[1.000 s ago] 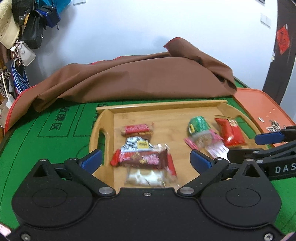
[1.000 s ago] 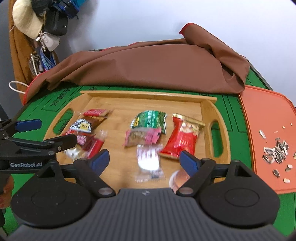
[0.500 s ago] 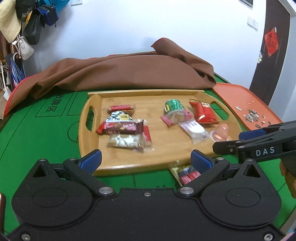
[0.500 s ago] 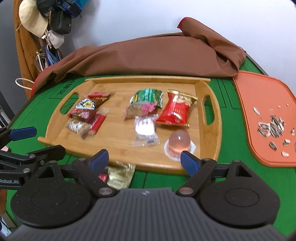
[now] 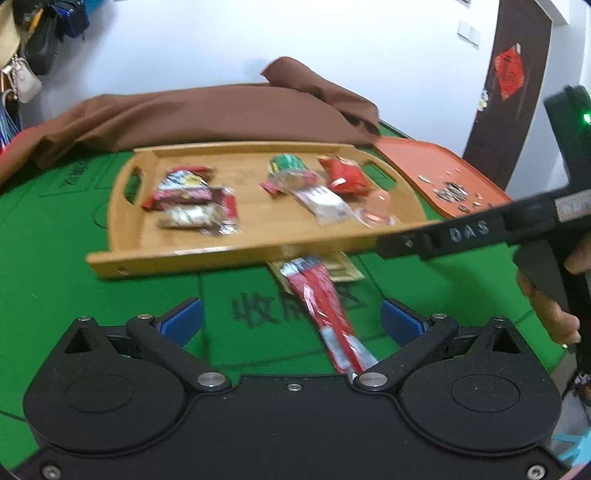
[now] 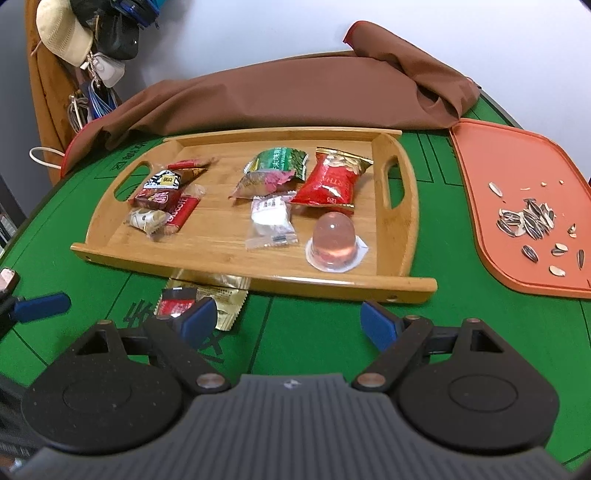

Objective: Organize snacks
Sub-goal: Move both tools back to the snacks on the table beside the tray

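Observation:
A bamboo tray [image 6: 400, 236] [image 5: 122, 254] on the green table holds several snacks: a red peanut bag [image 6: 330, 177], a green packet [image 6: 282, 162], a clear jelly cup [image 6: 334, 242], a white candy packet [image 6: 271, 221] and a pile of chocolate bars [image 6: 162, 199]. A long red snack stick [image 5: 325, 306] and a gold packet [image 6: 225, 299] lie on the table in front of the tray. My left gripper [image 5: 291, 319] is open above the red stick. My right gripper [image 6: 290, 319] is open and empty, back from the tray.
An orange board [image 6: 517, 192] with sunflower seeds [image 6: 528, 221] lies to the right of the tray. A brown cloth [image 6: 295, 96] is heaped behind the tray. Bags and a cap [image 6: 62, 33] hang at the far left.
Both grippers have pulled back from the tray toward the table's front edge. The red stick and gold packet in front of the tray have come into view.

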### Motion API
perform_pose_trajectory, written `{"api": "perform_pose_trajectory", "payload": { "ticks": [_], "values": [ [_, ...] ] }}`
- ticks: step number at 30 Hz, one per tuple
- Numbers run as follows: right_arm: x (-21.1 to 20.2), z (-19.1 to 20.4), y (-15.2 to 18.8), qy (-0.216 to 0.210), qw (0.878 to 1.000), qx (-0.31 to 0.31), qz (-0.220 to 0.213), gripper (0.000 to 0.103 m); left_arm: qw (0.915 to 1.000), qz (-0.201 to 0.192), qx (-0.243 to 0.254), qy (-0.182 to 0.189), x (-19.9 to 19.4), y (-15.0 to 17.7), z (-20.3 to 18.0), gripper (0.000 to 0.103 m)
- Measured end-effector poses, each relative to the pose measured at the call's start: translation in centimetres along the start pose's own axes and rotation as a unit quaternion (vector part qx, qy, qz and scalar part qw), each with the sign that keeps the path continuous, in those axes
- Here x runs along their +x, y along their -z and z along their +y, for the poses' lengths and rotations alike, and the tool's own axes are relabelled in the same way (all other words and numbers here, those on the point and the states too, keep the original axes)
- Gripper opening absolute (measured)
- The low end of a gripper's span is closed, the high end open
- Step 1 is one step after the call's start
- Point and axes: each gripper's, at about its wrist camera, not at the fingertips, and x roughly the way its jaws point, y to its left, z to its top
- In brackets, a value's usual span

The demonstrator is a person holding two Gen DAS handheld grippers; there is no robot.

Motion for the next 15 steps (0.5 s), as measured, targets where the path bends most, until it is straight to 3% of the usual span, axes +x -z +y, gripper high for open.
{"api": "perform_pose_trajectory", "payload": {
  "ticks": [4,6,9,13,15],
  "values": [
    [-0.1,-0.3,0.3,-0.003,1.0,0.005,0.002,0.09,0.9996,0.016,-0.004,0.024,0.4,0.7,-1.0,0.085],
    [-0.1,-0.4,0.5,-0.003,1.0,0.007,0.004,0.09,0.9993,0.021,-0.004,0.03,0.6,1.0,-1.5,0.071],
    [-0.1,-0.7,0.8,-0.003,1.0,0.011,0.007,0.09,0.9989,0.03,-0.006,0.036,1.1,1.2,-2.2,0.058],
    [0.0,-0.9,1.1,-0.002,1.0,0.013,0.01,0.09,0.9979,0.042,-0.012,0.047,1.8,1.5,-2.9,0.047],
    [0.1,-1.0,1.2,-0.003,1.0,0.014,0.012,0.09,0.9977,0.047,-0.011,0.047,2.1,1.7,-3.2,0.026]
  ]
}}
